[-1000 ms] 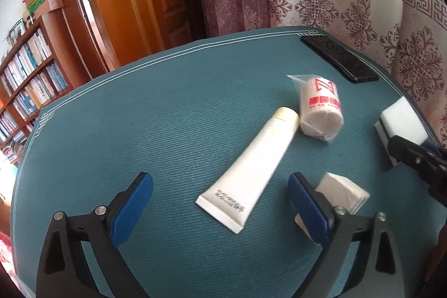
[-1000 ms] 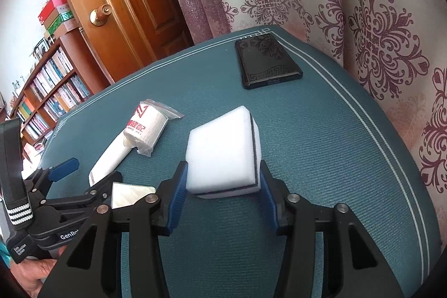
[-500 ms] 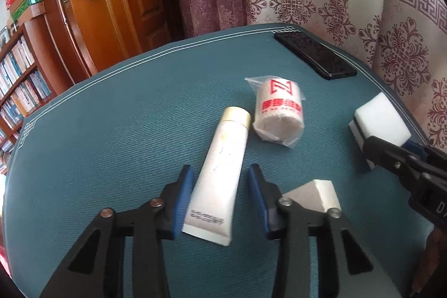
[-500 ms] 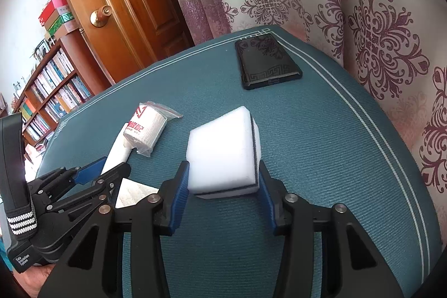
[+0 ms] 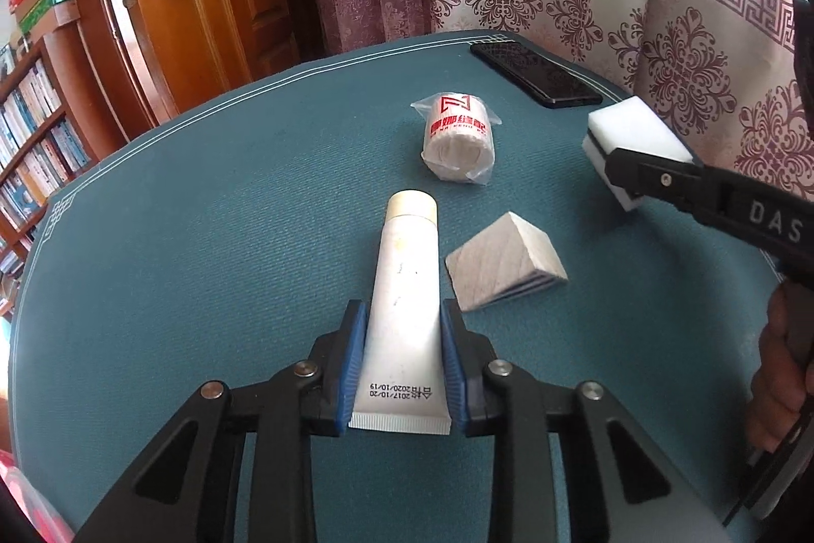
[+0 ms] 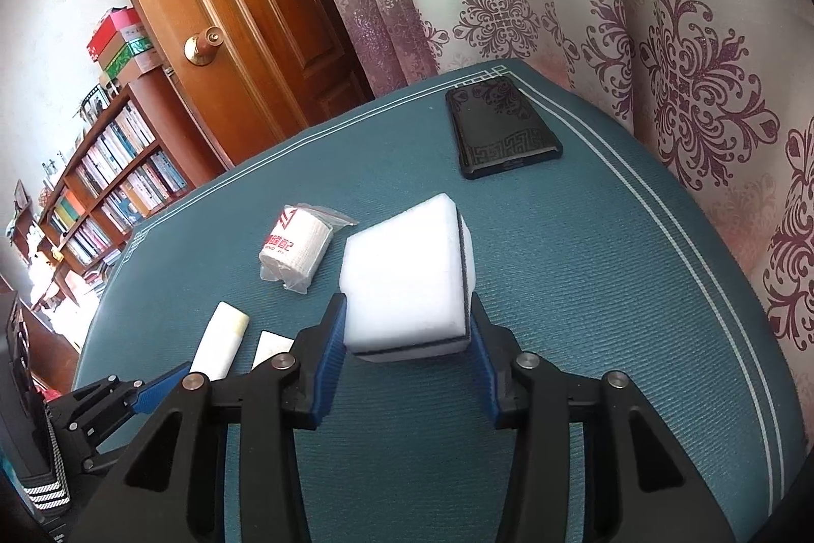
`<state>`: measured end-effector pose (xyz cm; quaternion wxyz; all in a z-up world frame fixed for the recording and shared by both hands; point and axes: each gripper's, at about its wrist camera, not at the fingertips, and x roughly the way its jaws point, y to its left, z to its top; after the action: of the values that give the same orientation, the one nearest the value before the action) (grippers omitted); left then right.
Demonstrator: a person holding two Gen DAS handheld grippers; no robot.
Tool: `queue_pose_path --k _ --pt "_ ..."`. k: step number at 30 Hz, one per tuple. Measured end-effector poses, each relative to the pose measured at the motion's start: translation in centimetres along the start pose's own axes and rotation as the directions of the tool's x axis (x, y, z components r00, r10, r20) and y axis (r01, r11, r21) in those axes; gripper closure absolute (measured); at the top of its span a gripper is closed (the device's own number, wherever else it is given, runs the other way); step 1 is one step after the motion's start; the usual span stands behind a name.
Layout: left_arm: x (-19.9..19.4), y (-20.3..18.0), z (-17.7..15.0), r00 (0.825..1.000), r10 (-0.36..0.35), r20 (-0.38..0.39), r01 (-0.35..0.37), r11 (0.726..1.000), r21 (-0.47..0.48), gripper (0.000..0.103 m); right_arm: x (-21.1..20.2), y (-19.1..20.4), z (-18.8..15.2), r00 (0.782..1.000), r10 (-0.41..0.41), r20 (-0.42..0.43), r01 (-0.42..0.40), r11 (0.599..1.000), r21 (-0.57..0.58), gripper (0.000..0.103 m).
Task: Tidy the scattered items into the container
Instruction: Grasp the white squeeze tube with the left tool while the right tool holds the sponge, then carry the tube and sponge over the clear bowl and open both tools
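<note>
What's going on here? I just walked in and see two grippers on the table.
A person is tidying items with a handheld gripper in each hand. The left gripper is shut on the crimped end of a white tube, which lies on the teal table. The right gripper is shut on a white sponge. A wrapped roll, a folded pad and a black phone lie loose. No container is in view.

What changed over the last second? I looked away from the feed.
The left claw closed from wide open onto the crimped end of the white tube. The right claw stayed clamped on the white sponge; the bandage roll and phone stayed put.
</note>
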<state>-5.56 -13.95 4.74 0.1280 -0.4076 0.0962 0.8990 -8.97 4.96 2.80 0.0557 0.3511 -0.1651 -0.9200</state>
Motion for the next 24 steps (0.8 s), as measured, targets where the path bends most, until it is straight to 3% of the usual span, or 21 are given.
queue_pose_path --k 10,24 --pt "-5.7 3.5 -3.1 0.999 0.013 0.047 -0.010 0.997 -0.076 0.070 -0.2 1.2 -0.7 0.999 0.036 0.001 -0.036 0.999 -0.021 0.057" --pt "-13.0 10.6 -8.8 0.986 0.135 0.099 -0.110 0.968 -0.224 0.070 -0.8 4.3 -2.1 0.997 0.078 -0.016 -0.079 0.992 -0.096 0.057"
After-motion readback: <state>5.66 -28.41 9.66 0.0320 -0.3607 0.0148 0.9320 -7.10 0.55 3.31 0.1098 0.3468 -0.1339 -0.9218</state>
